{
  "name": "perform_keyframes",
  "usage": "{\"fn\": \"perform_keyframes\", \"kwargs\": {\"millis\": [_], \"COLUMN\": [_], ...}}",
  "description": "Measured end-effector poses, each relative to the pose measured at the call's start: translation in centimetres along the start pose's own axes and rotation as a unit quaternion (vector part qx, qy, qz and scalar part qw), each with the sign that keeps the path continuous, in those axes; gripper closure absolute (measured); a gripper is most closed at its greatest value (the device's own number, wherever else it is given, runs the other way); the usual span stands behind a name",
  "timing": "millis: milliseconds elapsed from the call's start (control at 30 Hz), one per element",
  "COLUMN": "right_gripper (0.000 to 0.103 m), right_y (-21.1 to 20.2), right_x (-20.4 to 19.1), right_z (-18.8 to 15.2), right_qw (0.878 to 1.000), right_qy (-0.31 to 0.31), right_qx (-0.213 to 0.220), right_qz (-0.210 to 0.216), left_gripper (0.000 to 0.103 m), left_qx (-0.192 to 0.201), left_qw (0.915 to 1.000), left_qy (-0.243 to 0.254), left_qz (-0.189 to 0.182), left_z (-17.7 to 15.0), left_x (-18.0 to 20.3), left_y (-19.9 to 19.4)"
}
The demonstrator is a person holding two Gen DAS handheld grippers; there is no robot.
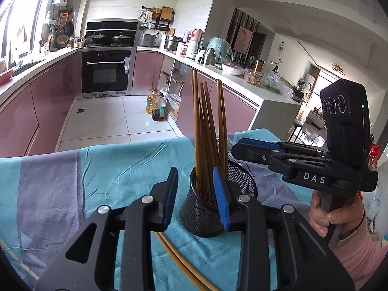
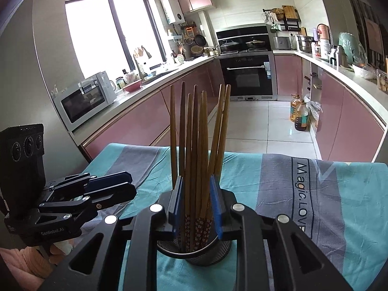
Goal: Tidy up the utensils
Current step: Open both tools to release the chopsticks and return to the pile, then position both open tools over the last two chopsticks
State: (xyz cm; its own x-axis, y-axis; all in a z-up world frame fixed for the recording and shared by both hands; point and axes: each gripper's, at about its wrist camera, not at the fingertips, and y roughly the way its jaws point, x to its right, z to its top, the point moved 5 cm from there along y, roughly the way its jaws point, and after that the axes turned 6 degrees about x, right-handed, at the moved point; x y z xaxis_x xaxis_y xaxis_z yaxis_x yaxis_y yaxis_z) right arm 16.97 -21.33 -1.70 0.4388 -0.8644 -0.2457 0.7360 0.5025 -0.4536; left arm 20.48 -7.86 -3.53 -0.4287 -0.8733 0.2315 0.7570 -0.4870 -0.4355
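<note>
Both views sit low and close over the blue striped cloth [image 1: 116, 169], facing the oven [image 1: 105, 71] across the kitchen. Each looks along its own fingers at the mesh holder [image 1: 206, 208] of chopsticks [image 2: 194, 145], their shared centre, and sees the other device sideways.

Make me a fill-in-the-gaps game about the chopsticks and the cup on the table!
1. The chopsticks stand in a black mesh ____.
2. The cup sits on a striped ____.
3. One loose chopstick lies ____ on the cloth, outside the cup.
4. The oven door is ____.

Missing words: cup; cloth; flat; closed
</note>
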Motion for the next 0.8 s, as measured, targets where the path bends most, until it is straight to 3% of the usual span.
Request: {"fn": "perform_keyframes", "kwargs": {"millis": [100, 300, 467, 667, 800], "right_gripper": [0.081, 0.070, 0.069, 0.069, 0.069], "right_y": [-1.5, -4.2, -3.6, -0.5, 0.8], "right_x": [-0.9, -3.8, -5.5, -6.6, -7.0], "right_z": [-0.3, -2.5, -6.2, -10.6, -12.0], "right_qw": [1.000, 0.997, 0.995, 0.991, 0.989], "right_qy": [-0.008, -0.035, -0.043, -0.044, -0.044], "right_qx": [0.010, 0.006, -0.036, -0.103, -0.122], "right_qz": [0.015, 0.070, 0.083, 0.073, 0.065], "left_gripper": [0.066, 0.058, 0.055, 0.055, 0.055], "left_qx": [0.004, -0.010, -0.042, -0.080, -0.095], "left_qw": [1.0000, 0.9997, 0.9985, 0.9952, 0.9934], "left_qy": [-0.004, -0.019, -0.017, -0.032, -0.043], "left_qz": [0.003, 0.014, 0.030, 0.045, 0.046], "left_z": [-0.6, -3.2, -6.4, -10.2, -12.0], "left_x": [-0.5, -2.0, -2.8, -3.8, -4.1], "left_y": [-1.3, -3.3, -3.8, -3.8, -3.8]}}
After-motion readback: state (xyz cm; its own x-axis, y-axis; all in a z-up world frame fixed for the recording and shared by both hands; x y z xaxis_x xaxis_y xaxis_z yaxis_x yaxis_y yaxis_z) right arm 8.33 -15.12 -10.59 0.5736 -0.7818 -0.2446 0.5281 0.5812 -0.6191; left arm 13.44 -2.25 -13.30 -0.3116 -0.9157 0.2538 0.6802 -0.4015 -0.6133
